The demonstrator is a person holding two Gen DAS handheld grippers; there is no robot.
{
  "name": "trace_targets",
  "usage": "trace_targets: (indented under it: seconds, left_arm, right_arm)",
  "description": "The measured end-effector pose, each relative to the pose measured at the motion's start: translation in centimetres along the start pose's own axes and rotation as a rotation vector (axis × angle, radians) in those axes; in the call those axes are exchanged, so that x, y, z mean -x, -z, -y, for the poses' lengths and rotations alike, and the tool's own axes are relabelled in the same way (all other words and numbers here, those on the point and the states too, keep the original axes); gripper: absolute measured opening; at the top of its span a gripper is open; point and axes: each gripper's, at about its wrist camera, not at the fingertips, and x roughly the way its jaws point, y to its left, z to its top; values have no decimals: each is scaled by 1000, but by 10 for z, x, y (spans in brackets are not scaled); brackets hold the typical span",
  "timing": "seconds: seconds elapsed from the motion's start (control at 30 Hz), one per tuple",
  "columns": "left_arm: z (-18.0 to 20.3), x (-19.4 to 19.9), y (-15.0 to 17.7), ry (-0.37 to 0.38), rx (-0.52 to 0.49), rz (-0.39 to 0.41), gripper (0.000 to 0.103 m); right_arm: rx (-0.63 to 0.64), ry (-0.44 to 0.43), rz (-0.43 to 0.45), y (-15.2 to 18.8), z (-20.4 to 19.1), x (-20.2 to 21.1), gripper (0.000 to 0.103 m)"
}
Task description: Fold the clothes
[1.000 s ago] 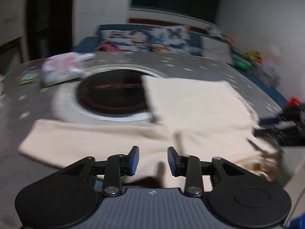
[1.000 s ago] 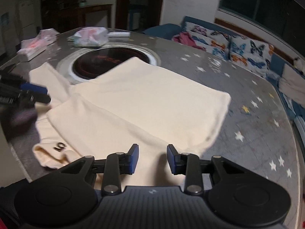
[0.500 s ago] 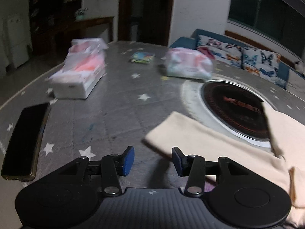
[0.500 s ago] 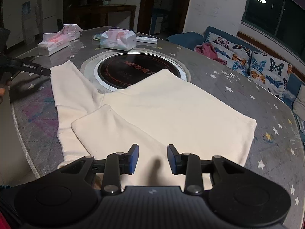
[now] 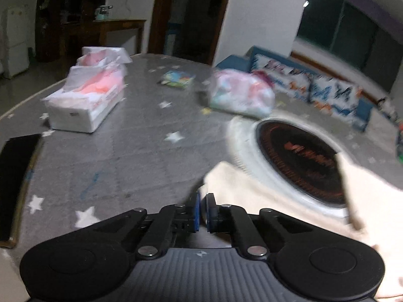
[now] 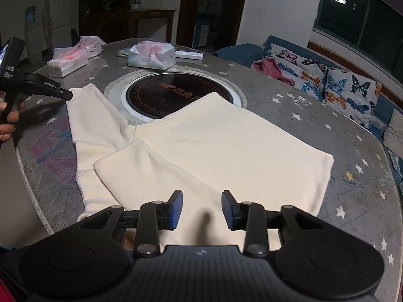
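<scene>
Since half a second ago, my left gripper (image 5: 200, 207) has pinched nearly shut at the sleeve's (image 6: 85, 105) cuff.
My right gripper (image 6: 201, 207) hovers wide open over the cream garment (image 6: 226, 146).

My left wrist camera looked low across the table (image 5: 121, 156), my right from higher; both caught the round hob (image 6: 176, 95).

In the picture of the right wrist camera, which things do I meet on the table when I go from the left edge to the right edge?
Left gripper at the sleeve end → near tissue pack → second tissue pack → white remote control → cream garment, reaching furthest right; the round cooktop lies partly under it.
</scene>
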Motion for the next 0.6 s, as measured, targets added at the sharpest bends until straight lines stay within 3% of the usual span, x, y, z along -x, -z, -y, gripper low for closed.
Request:
trace_targets:
  seconds: [0.1,0.27,0.47,0.6]
  left_arm:
    - [11,11,-3,68,2,36,5]
    - [67,47,-13,288,-63,71,5]
    - [146,82,-3,560,-188,57,5]
    - [191,86,16,680,-265,13,5]
  right_arm:
    - [-14,13,12,2,4,5,34]
    - [-52,35,30,7,14,13,34]
    - [-108,55,48,19,28,24,34]
    - [-161,66,50,30,40,32,34]
